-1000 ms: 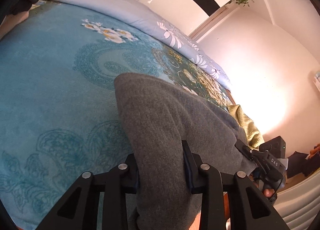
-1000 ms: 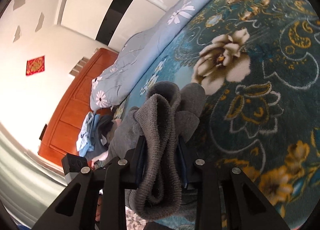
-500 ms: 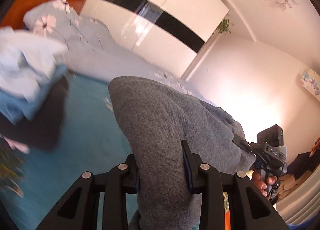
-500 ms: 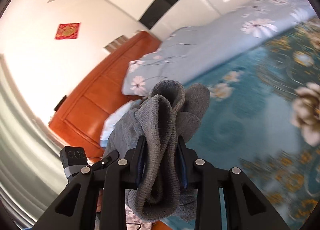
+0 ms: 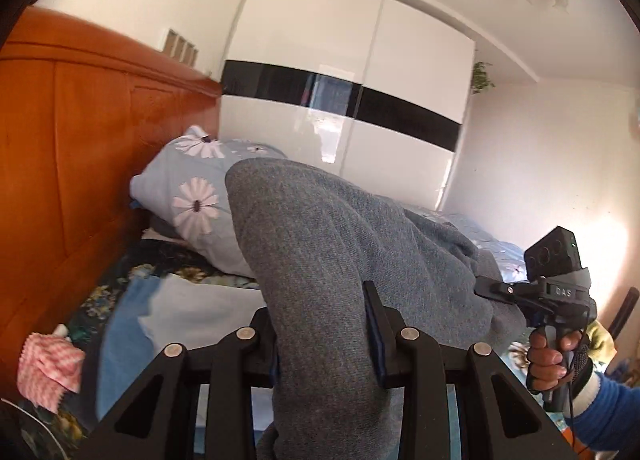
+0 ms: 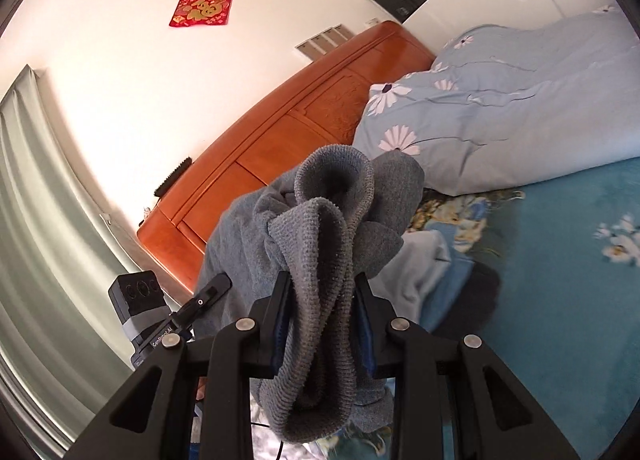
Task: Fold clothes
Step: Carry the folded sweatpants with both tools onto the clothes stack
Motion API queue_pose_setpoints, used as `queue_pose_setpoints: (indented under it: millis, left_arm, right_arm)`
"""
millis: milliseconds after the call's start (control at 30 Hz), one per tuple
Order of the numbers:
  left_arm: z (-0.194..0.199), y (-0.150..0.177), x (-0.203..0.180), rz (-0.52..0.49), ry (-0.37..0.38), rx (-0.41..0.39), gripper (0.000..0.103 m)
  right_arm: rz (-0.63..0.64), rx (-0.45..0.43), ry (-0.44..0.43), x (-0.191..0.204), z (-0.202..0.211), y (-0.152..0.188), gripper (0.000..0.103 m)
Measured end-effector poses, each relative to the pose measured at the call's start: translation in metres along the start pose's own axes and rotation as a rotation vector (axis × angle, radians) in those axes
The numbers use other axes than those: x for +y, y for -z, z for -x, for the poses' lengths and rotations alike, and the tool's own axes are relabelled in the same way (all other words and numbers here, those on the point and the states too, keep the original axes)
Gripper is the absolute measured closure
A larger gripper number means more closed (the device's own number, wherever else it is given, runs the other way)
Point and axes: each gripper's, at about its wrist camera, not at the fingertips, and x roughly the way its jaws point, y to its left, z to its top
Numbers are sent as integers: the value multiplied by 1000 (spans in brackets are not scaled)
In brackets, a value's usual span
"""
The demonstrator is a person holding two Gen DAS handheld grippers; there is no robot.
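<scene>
You hold the grey garment (image 5: 320, 260) off the bed (image 6: 560, 260), clamped in both the left gripper (image 5: 320, 336) and the right gripper (image 6: 320, 316). Carrying step: next, lower it onto the pile of clothes (image 5: 180, 312) near the headboard (image 5: 80, 160), then release.

Black tongs (image 5: 326, 324) with silver screws and blue pads; blue sleeve (image 5: 610, 416), white cuff.

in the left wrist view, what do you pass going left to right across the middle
orange wooden headboard → pale blue flowered pillow → grey knitted garment → black right gripper held in a hand
</scene>
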Motion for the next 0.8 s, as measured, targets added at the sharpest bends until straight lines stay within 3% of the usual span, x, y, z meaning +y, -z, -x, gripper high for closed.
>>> queue_pose_setpoints:
  millis: [200, 300, 367, 533, 600, 800]
  left_arm:
    - [-45, -21, 75, 49, -90, 82, 67]
    - [-80, 0, 125, 170, -85, 190, 63]
    - [-93, 17, 141, 205, -86, 211, 57]
    - [-99, 37, 156, 289, -24, 187, 45]
    - [-93, 35, 149, 301, -22, 191, 45]
    - [-39, 15, 124, 213, -67, 116, 41]
  right_arm:
    - [16, 54, 9, 2, -76, -7, 72]
    - [28, 81, 76, -10, -103, 0, 71]
    - [4, 94, 102, -26, -110, 7, 70]
    - [-36, 126, 132, -52, -111, 8, 62]
    - [-33, 139, 133, -51, -109, 7, 62]
    - [161, 103, 208, -13, -79, -8, 60]
